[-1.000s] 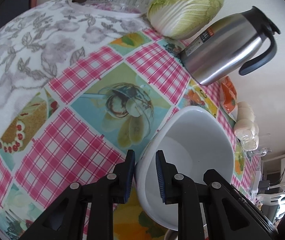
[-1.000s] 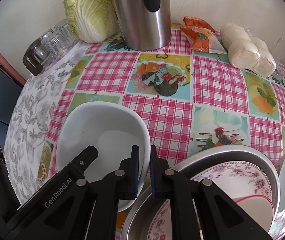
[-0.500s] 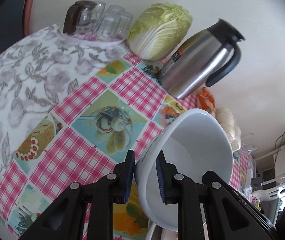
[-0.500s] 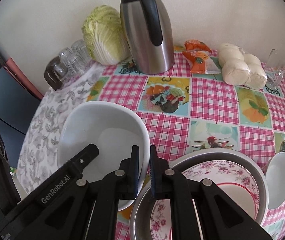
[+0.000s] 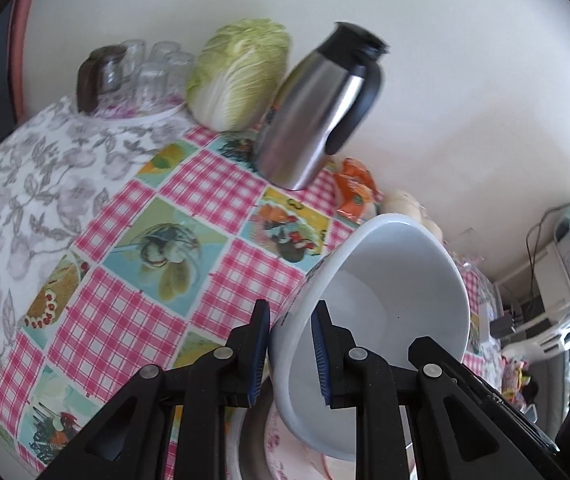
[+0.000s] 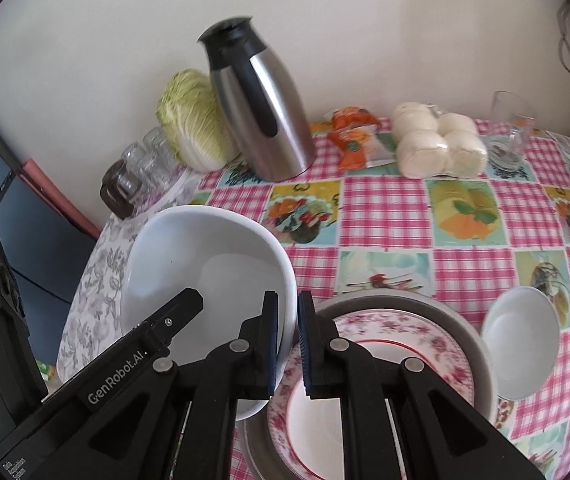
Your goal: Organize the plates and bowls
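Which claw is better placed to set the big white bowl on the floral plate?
Probably right. Both claws grip the bowl, but the right claw holds the rim directly over the plate; the left claw holds the far side.

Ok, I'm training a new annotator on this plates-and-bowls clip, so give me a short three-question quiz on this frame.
1. True or false: both grippers grip the large white bowl by its rim.
2. Multiple choice: the floral plate lies A) under the cabbage, B) inside the grey metal basin, C) on the bread rolls.
3. Fill in: the steel thermos jug stands between the cabbage and the ______ snack packets.

Key:
1. True: left gripper and right gripper each pinch its rim.
2. B.
3. Orange.
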`<action>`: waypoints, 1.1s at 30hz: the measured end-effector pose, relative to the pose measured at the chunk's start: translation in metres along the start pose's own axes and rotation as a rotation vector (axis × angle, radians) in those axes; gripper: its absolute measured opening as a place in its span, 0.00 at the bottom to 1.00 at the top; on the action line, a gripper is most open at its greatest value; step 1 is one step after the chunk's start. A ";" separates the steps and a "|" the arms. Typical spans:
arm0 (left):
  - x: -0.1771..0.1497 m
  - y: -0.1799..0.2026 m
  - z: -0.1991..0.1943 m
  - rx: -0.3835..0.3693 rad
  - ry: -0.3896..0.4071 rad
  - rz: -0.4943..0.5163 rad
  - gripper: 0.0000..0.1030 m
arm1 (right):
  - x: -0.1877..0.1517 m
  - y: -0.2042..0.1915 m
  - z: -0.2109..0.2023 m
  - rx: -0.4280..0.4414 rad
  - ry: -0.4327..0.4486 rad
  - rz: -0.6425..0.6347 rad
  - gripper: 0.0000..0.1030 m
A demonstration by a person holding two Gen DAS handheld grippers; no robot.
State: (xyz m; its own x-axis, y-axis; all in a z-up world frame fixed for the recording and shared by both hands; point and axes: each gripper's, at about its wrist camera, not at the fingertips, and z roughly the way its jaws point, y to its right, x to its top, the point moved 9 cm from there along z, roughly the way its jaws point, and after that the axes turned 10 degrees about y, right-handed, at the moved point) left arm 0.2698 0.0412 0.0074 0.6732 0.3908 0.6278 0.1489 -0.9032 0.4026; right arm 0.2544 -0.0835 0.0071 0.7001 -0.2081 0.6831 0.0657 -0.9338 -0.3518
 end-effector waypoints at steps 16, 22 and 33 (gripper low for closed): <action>-0.017 0.065 -0.036 -0.014 0.050 0.169 0.23 | -0.013 0.050 -0.061 0.012 0.124 0.108 0.10; -0.030 0.079 -0.038 -0.011 0.043 0.221 0.23 | -0.022 0.066 -0.070 0.006 0.143 0.150 0.10; -0.042 0.092 -0.049 -0.009 0.056 0.253 0.23 | -0.027 0.074 -0.088 0.018 0.171 0.163 0.11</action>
State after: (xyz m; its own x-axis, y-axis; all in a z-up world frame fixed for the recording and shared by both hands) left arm 0.2202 -0.0498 0.0508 0.6470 0.1624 0.7450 -0.0254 -0.9719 0.2340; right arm 0.1779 -0.1732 0.0190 0.5715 -0.4033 0.7146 -0.0242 -0.8788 -0.4766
